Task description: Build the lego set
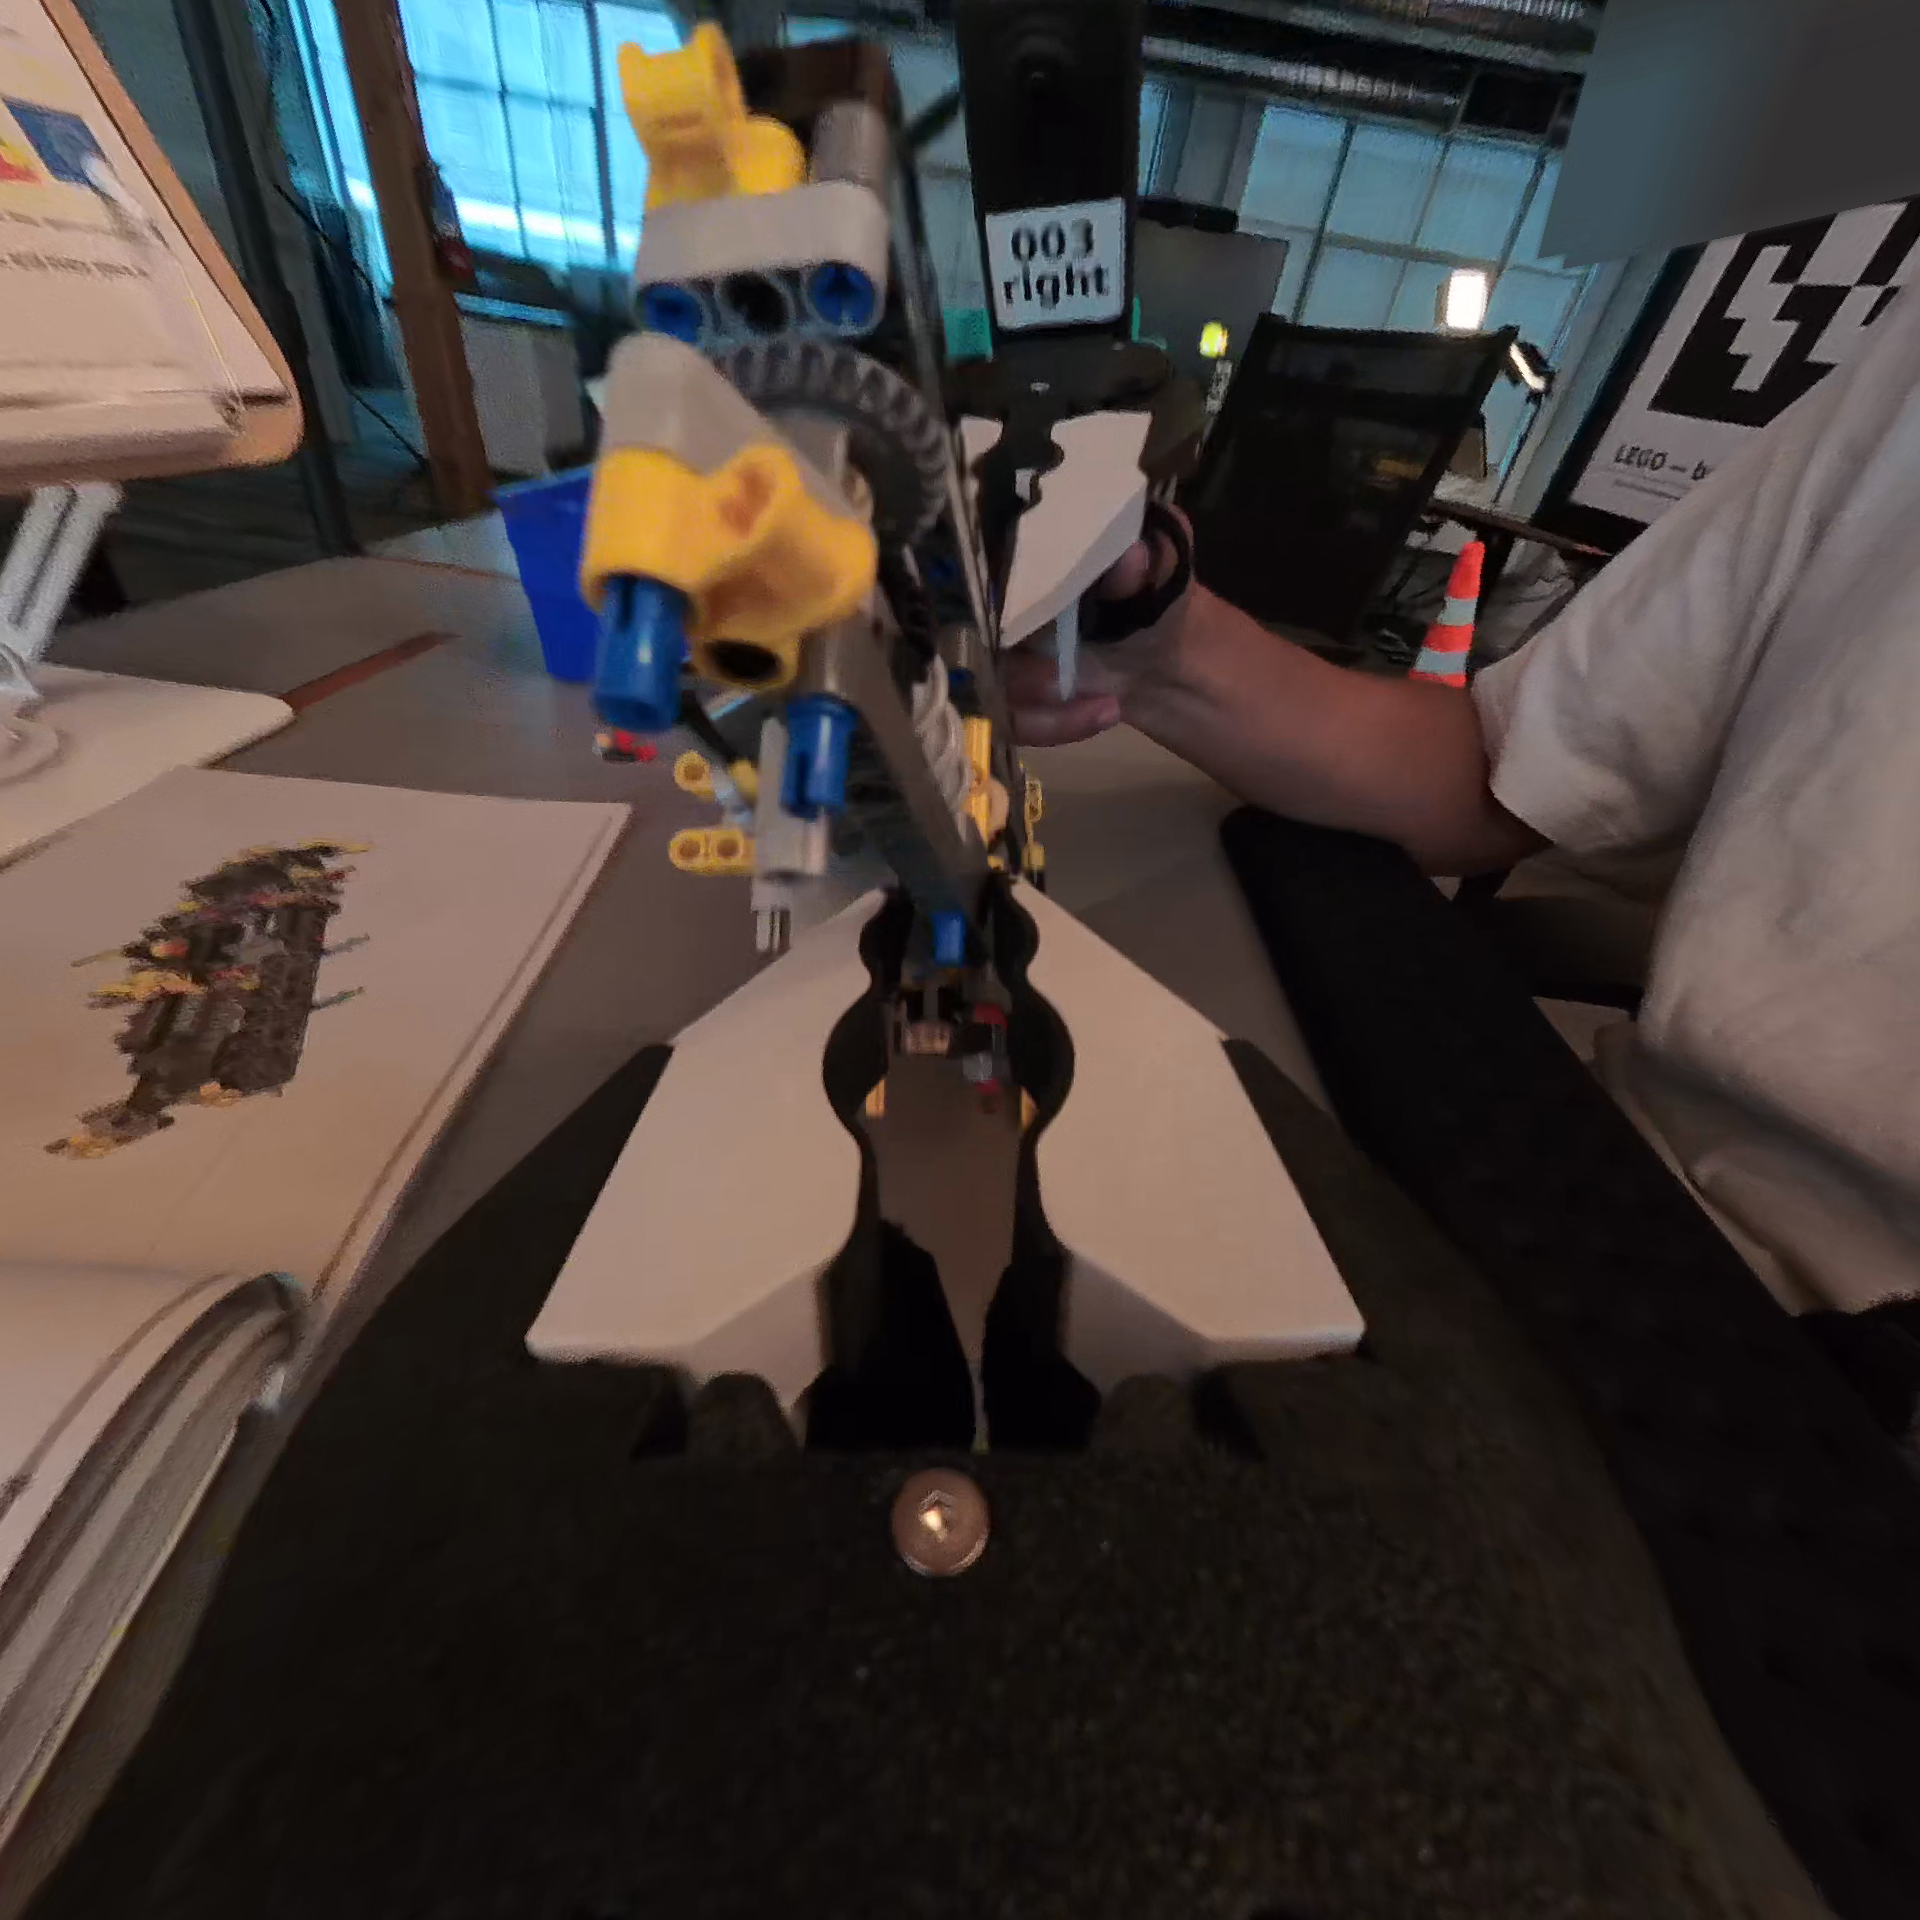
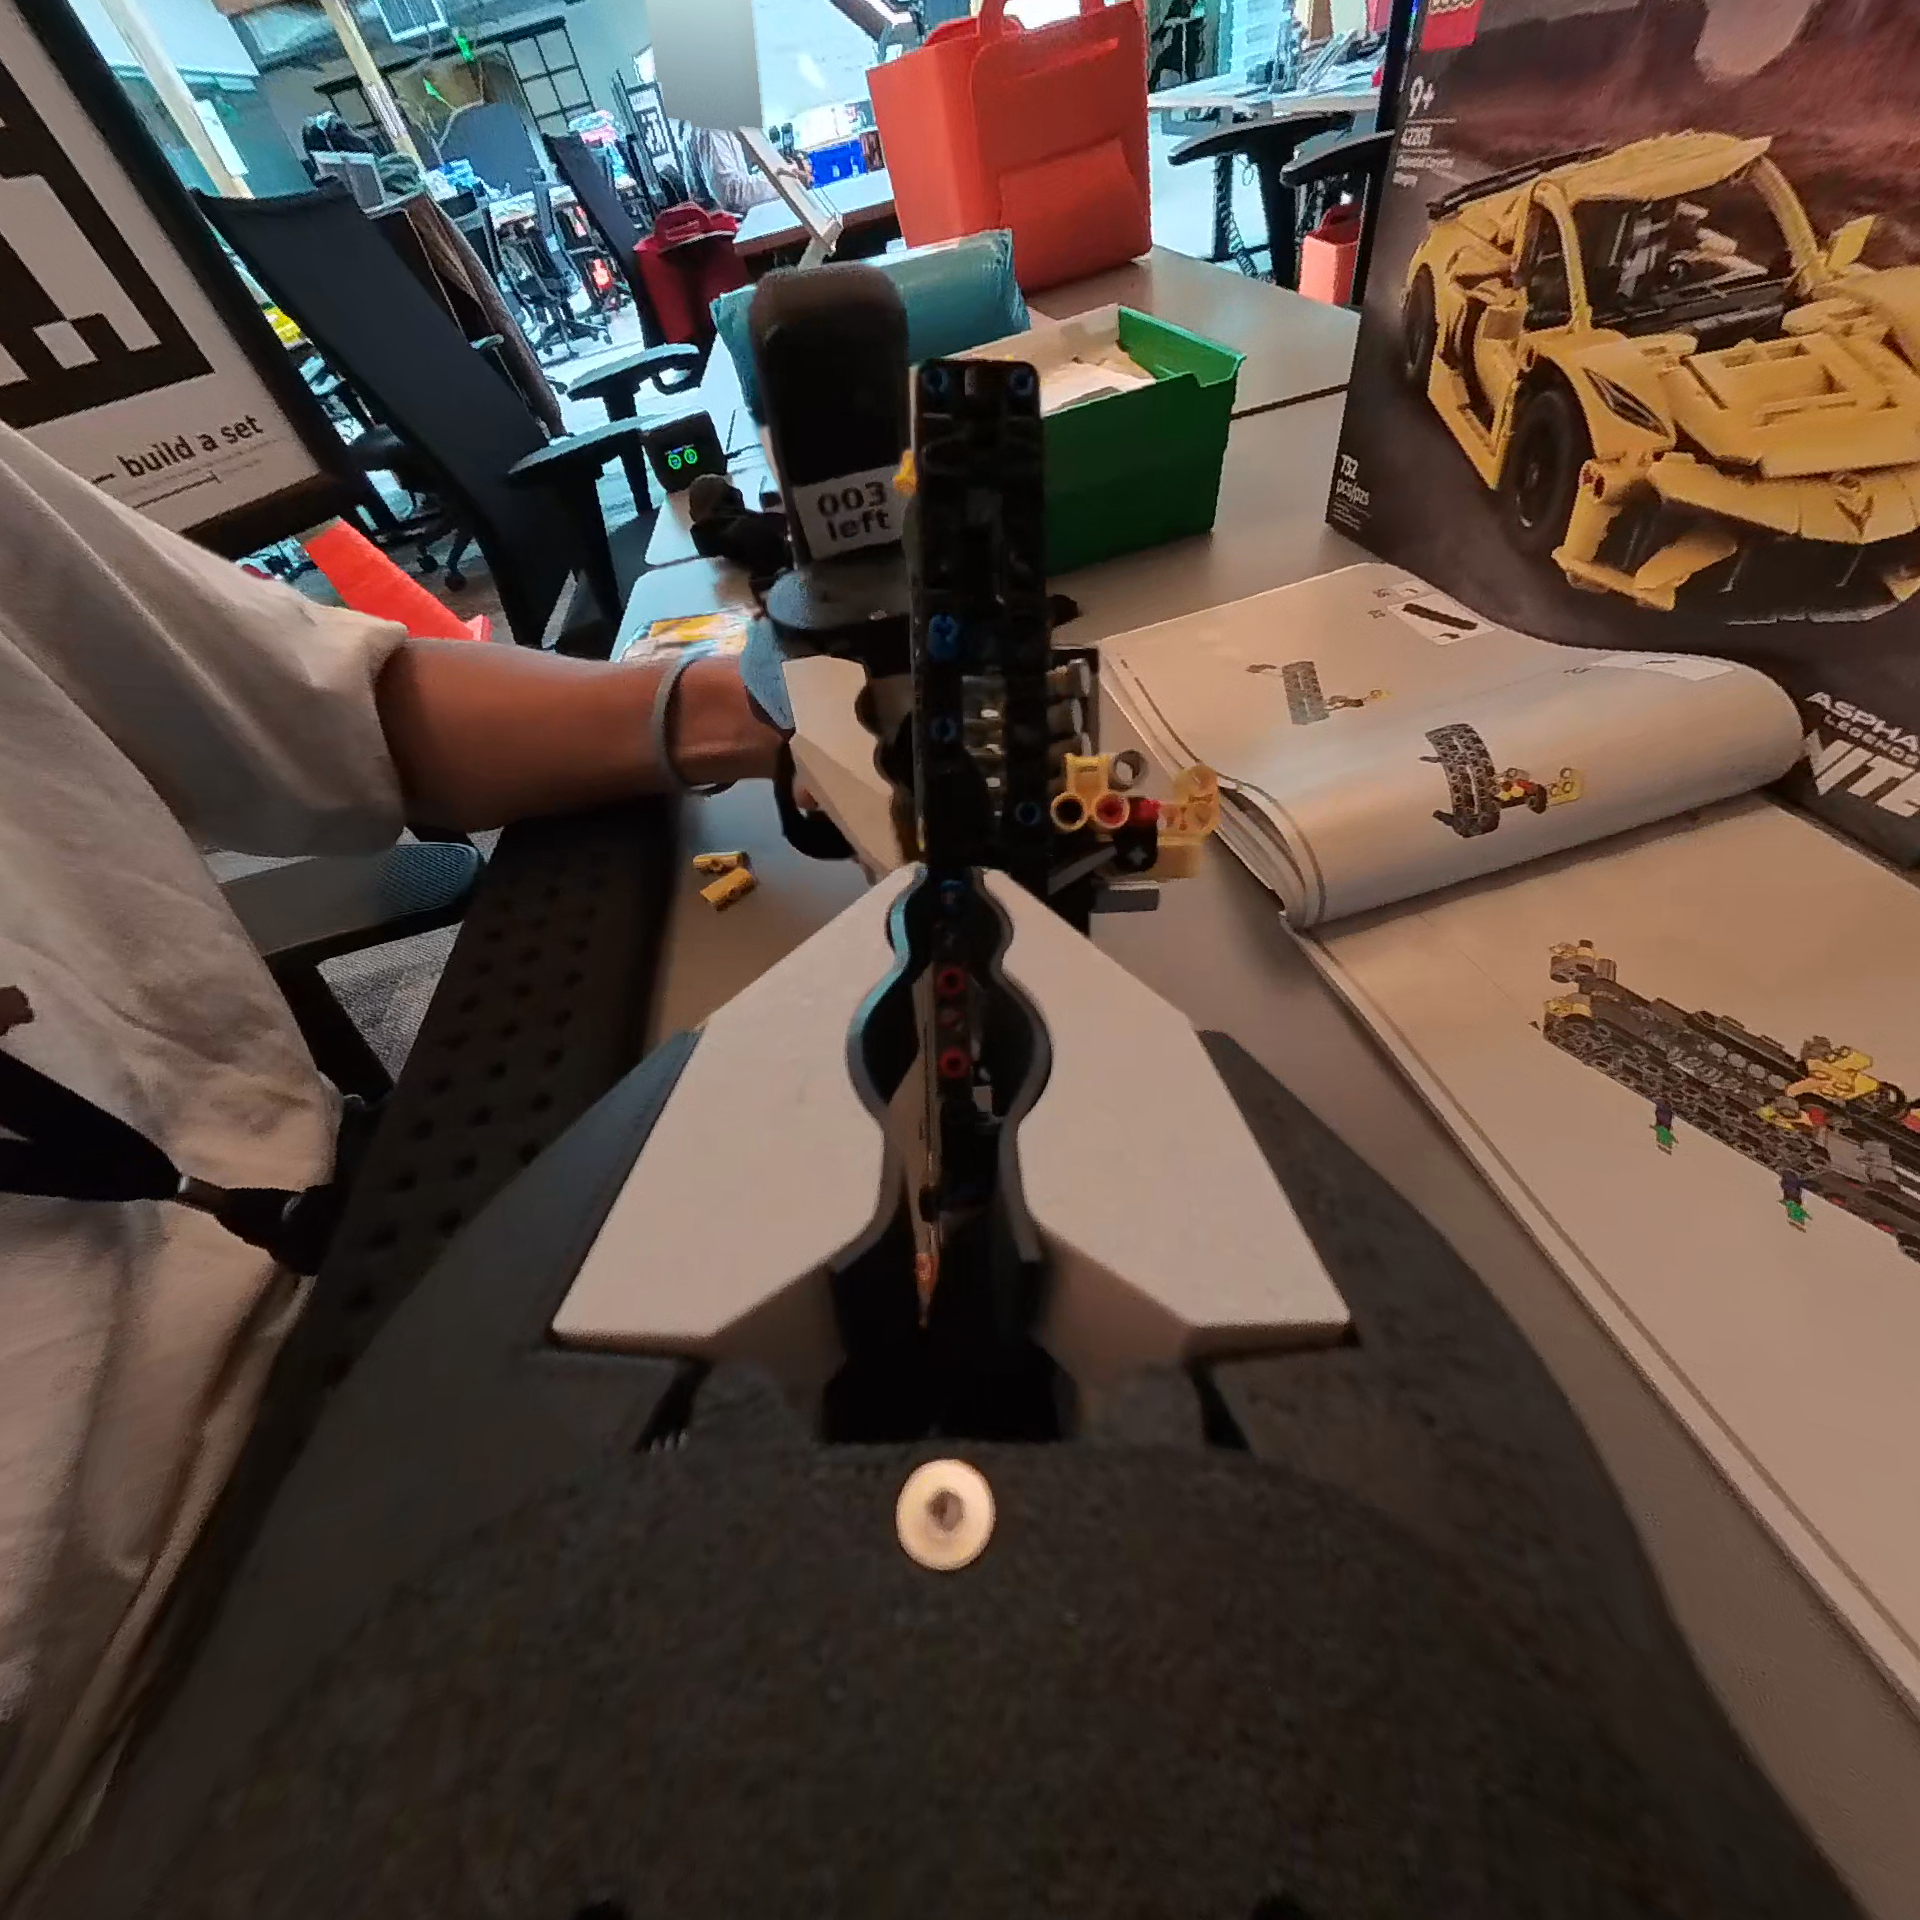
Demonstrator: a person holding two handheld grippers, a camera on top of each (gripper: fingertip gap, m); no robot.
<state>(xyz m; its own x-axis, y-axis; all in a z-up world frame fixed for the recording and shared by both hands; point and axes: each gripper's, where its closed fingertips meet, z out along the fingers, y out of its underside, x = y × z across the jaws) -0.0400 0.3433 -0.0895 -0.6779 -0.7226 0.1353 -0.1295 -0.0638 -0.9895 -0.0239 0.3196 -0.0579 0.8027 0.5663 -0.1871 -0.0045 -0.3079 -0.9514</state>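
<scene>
A long lego assembly of black beams, grey gears, yellow connectors and blue pins is held up above the table between both grippers. My left gripper is shut on its near end in the left wrist view. The right gripper shows there at the far end. In the right wrist view my right gripper is shut on the narrow black beam of the same assembly, which stands upright in front of it. The left gripper grips the assembly from the far left side.
An open instruction booklet lies on the table at the right; it also shows in the left wrist view. The lego box stands behind it. A green bin is farther back. Loose yellow pieces lie on the table. A person's arm is at the left. The left gripper's tips are roughly 5 cm from the right gripper's.
</scene>
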